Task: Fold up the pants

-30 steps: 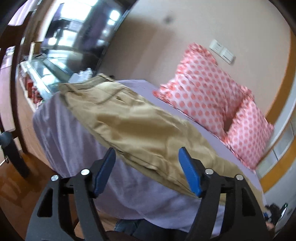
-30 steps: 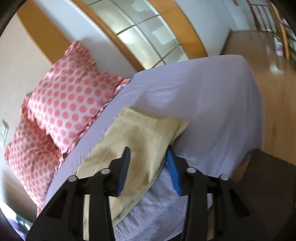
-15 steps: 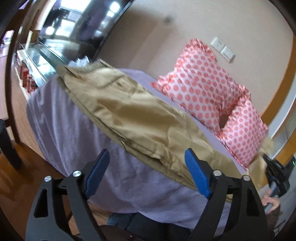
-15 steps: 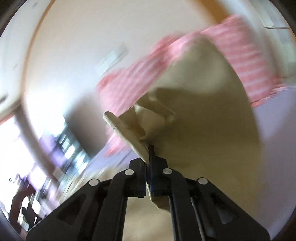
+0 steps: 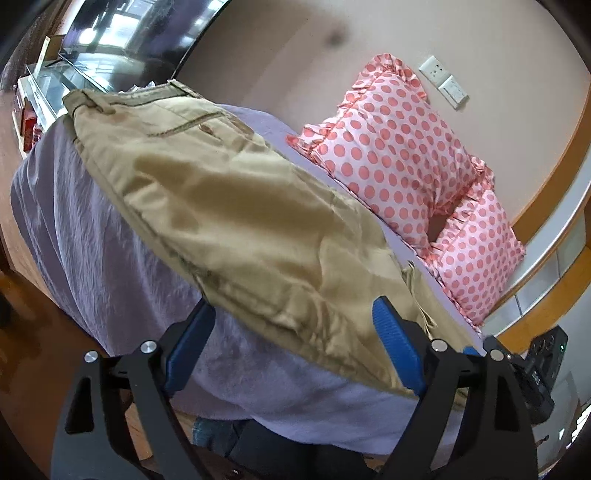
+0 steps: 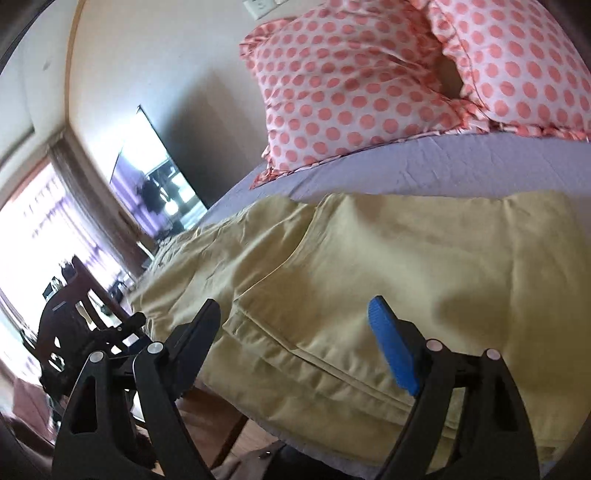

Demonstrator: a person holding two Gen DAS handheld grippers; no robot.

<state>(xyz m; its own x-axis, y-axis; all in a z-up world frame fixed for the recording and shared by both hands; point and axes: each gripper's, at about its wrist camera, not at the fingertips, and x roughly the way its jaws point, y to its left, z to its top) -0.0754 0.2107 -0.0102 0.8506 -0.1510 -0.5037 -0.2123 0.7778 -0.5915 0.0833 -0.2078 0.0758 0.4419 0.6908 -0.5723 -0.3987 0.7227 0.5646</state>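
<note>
A bed (image 5: pixel 110 258) wore a lavender sheet. Two pink polka-dot pillows (image 5: pixel 388 155) leaned against a beige wall, below a white wall socket (image 5: pixel 434 70). A dark television (image 5: pixel 147 33) stood beyond the bed's far end. A wooden chair (image 6: pixel 85 291) sat by a bright window (image 6: pixel 33 229).

Each gripper (image 5: pixel 291 339) (image 6: pixel 295 332) is black with cut-out arms, silver screws and ribbed blue pads (image 5: pixel 397 347).
</note>
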